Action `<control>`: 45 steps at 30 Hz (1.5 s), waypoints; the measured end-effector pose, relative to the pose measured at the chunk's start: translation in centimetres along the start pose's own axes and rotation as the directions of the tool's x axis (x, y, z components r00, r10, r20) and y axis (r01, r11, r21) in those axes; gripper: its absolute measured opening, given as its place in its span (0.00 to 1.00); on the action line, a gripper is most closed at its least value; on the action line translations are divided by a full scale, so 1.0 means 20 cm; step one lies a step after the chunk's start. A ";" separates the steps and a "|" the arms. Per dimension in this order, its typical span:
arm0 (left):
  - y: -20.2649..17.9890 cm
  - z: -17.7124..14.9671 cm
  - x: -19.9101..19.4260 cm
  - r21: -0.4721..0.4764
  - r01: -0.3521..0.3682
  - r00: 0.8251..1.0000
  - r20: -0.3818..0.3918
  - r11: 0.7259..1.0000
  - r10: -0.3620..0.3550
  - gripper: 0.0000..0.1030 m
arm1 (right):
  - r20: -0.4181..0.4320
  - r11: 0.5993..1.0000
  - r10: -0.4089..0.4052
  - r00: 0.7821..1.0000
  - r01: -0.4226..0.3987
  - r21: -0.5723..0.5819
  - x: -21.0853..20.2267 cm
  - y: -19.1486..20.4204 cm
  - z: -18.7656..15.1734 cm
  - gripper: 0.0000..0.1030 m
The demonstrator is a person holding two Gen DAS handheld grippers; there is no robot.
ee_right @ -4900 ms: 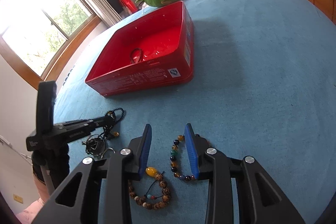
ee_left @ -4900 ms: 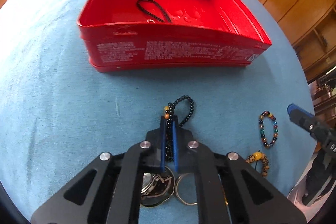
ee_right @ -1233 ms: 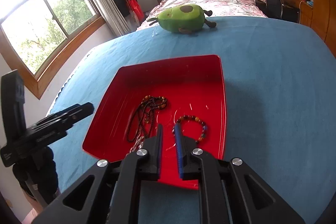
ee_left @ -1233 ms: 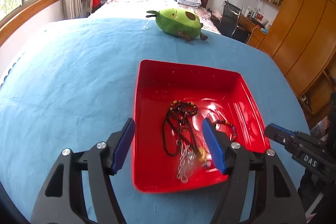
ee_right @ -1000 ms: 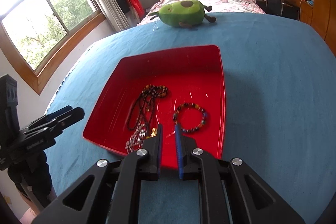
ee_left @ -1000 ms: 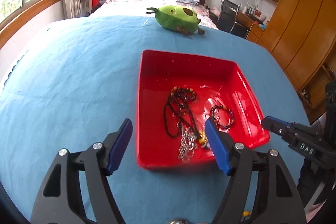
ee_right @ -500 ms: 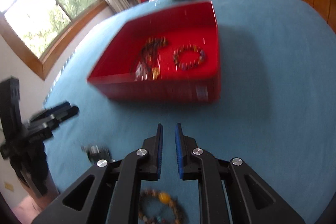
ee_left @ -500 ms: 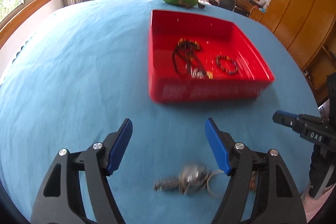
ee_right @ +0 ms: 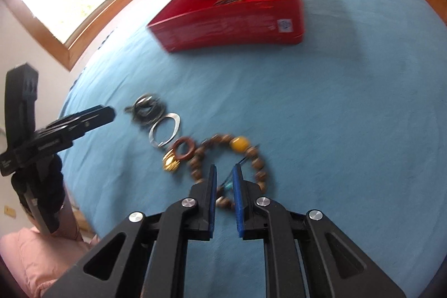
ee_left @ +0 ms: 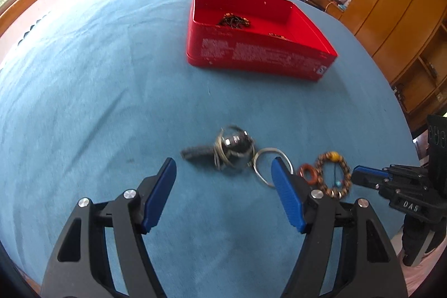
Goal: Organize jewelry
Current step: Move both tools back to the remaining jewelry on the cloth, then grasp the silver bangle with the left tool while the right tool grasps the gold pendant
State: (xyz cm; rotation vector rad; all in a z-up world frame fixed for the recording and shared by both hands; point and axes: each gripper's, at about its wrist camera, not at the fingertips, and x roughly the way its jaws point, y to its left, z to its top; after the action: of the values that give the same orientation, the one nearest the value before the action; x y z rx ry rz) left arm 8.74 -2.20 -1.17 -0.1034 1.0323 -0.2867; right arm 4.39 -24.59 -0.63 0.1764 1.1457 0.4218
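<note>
Now the left gripper [ee_left: 223, 180] is hanging over the blue cloth [ee_left: 97, 80] with its jaws wide apart and nothing between them. Just past its tips, at about twelve o'clock, a dark watch [ee_left: 226, 150] is lying, with a silver bangle [ee_left: 269, 165] touching it at three o'clock. Further toward three o'clock a small red-brown ring [ee_left: 307, 172] and a wooden bead bracelet [ee_left: 333, 175] are sitting side by side. The right gripper [ee_right: 225, 175] is pointing down over that bracelet [ee_right: 232, 158], its jaws nearly closed and gripping nothing; whether the tips are touching the beads is unclear. A gold piece [ee_right: 171, 163] is lying beside the ring [ee_right: 183, 148]. Well apart at twelve o'clock, the red box [ee_left: 259, 52] is holding dark beads [ee_left: 234, 20].
</note>
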 end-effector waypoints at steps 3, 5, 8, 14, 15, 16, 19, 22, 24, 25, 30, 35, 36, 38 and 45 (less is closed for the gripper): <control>-0.02 -0.04 0.02 -0.008 0.012 1.000 -0.027 1.000 -0.012 0.67 | -0.028 0.999 0.036 0.999 -0.036 -0.025 0.04 0.07 -0.02 0.12; -0.03 -0.07 0.04 -0.006 0.018 0.999 -0.046 1.000 -0.018 0.67 | -0.045 0.998 0.051 0.998 -0.053 -0.040 0.07 0.12 -0.02 0.12; -0.03 -0.10 0.06 -0.014 0.014 0.998 -0.069 1.000 -0.015 0.67 | -0.065 0.996 0.065 0.996 -0.068 -0.060 0.12 0.18 -0.02 0.12; 0.04 -0.11 0.07 -0.042 -0.016 0.997 -0.070 0.999 0.013 0.67 | -0.094 0.995 0.049 0.994 -0.056 -0.078 0.20 0.24 0.02 0.14; 0.05 -0.11 0.06 -0.045 -0.023 0.998 -0.065 0.999 0.020 0.67 | -0.098 0.996 0.044 0.994 -0.051 -0.078 0.22 0.25 0.03 0.18; 0.06 -0.11 0.06 -0.051 -0.028 0.998 -0.061 0.998 0.025 0.67 | -0.102 0.996 0.038 0.994 -0.047 -0.080 0.23 0.26 0.04 0.25; 0.09 -0.11 0.06 -0.061 -0.023 0.998 -0.063 0.998 0.019 0.67 | -0.109 0.996 0.023 0.994 -0.032 -0.083 0.26 0.26 0.06 0.26; 0.10 -0.10 0.06 -0.065 -0.017 0.998 -0.061 0.998 0.013 0.67 | -0.123 0.996 0.009 0.992 -0.019 -0.085 0.31 0.26 0.08 0.26; 0.11 -0.10 0.06 -0.066 -0.011 0.998 -0.061 0.998 0.007 0.67 | -0.121 0.995 -0.005 0.993 -0.007 -0.101 0.32 0.28 0.08 0.27; 0.10 -0.10 0.05 -0.063 -0.006 0.998 -0.060 0.998 0.002 0.67 | -0.117 0.993 -0.023 0.993 0.009 -0.120 0.33 0.29 0.08 0.25; 0.04 -0.07 0.02 -0.018 0.011 0.999 -0.038 1.000 -0.011 0.67 | -0.094 0.981 -0.074 0.993 0.056 -0.183 0.32 0.32 0.06 0.19; -0.05 -0.04 0.03 0.026 0.040 0.998 -0.047 0.999 -0.039 0.67 | -0.091 0.992 -0.034 0.995 0.023 -0.125 0.26 0.25 0.03 0.19; -0.08 -0.03 0.04 0.039 0.052 0.997 -0.054 0.998 -0.050 0.67 | -0.090 0.993 -0.030 0.996 0.019 -0.115 0.24 0.23 0.02 0.19; -0.13 -0.02 0.06 0.061 0.078 0.994 -0.078 0.995 -0.074 0.65 | -0.089 0.996 -0.021 0.996 0.012 -0.093 0.21 0.20 0.01 0.19; -0.28 0.01 0.24 0.115 0.125 0.980 -0.167 0.985 -0.105 0.55 | -0.097 0.998 -0.041 0.994 0.036 -0.047 0.15 0.08 -0.04 0.19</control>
State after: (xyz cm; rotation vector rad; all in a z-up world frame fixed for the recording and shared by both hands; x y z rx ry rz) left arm 10.16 -8.86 -3.76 -0.0274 1.1670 -0.4707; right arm 4.27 -21.90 -3.01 0.0949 1.2324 0.4254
